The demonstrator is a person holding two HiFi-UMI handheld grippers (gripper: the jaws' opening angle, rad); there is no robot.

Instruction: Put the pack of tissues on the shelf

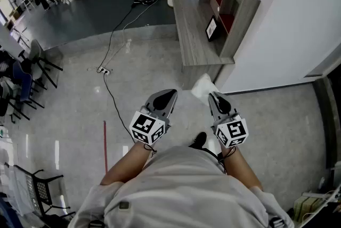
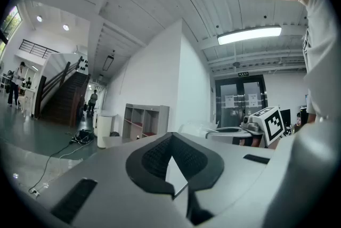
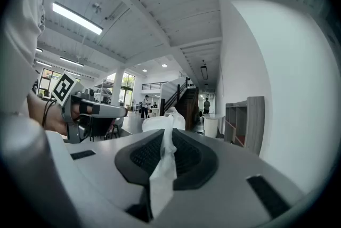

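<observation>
White plastic of the pack of tissues [image 1: 201, 87] is sitting pinched in my right gripper [image 1: 214, 97], its narrow jaws clamping it. My left gripper [image 1: 169, 95] is carrying nothing, jaws seemingly meeting. Ahead, the wooden shelf [image 1: 234, 8] is standing against the wall [image 1: 277, 19], well apart.

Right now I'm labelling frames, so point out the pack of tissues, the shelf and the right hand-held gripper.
pack of tissues [image 1: 203, 87], head view, its white body.
shelf [image 1: 242, 27], head view, grey end panel.
right hand-held gripper [image 1: 212, 96], head view, between its fingertips.
</observation>
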